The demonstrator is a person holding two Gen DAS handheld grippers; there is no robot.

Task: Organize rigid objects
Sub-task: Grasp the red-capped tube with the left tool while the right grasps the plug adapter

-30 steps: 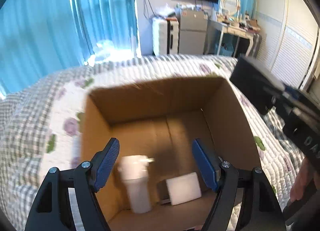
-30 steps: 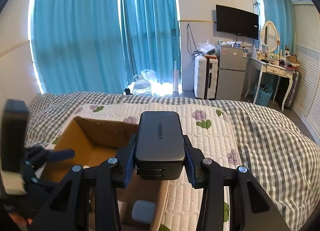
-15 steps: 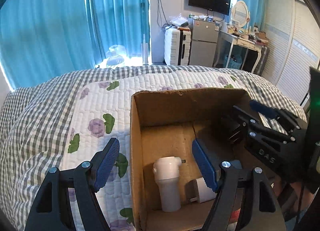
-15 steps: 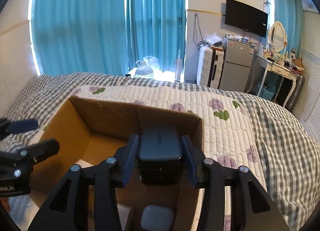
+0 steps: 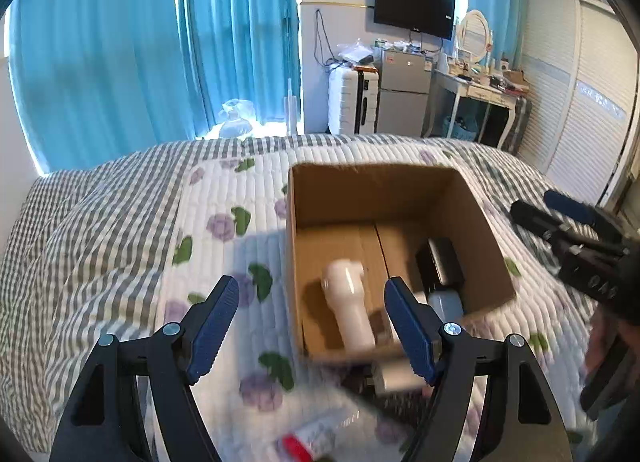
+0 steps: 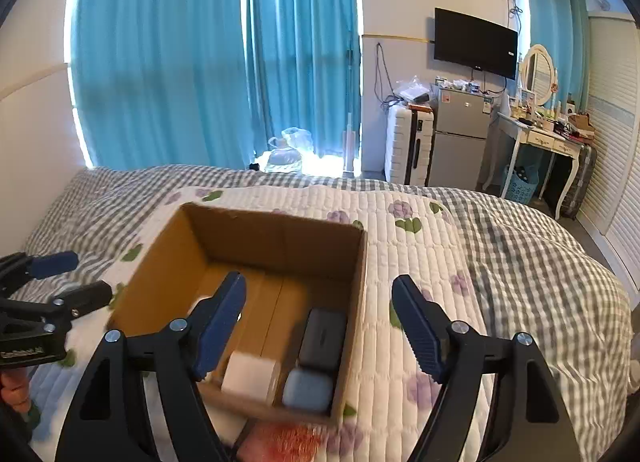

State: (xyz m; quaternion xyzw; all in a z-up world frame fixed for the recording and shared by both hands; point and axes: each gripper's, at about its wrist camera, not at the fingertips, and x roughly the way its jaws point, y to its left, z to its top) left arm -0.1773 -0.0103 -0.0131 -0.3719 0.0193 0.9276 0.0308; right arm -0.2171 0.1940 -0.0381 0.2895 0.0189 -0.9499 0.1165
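Cardboard box (image 6: 256, 234) holds perhaps 4 items.

Matt cardboard box (image 6: 256, 238) on quilted cloth bedspread (image 6: 420, 262)

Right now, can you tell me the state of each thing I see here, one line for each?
Left gripper: open, empty.
Right gripper: open, empty.
Cardboard box: open at the top, on the bed.
Black case: lying flat in the box.
White bottle: lying on its side in the box.
Grey-blue case: lying flat in the box, next to the black case.
Curtains: drawn shut.
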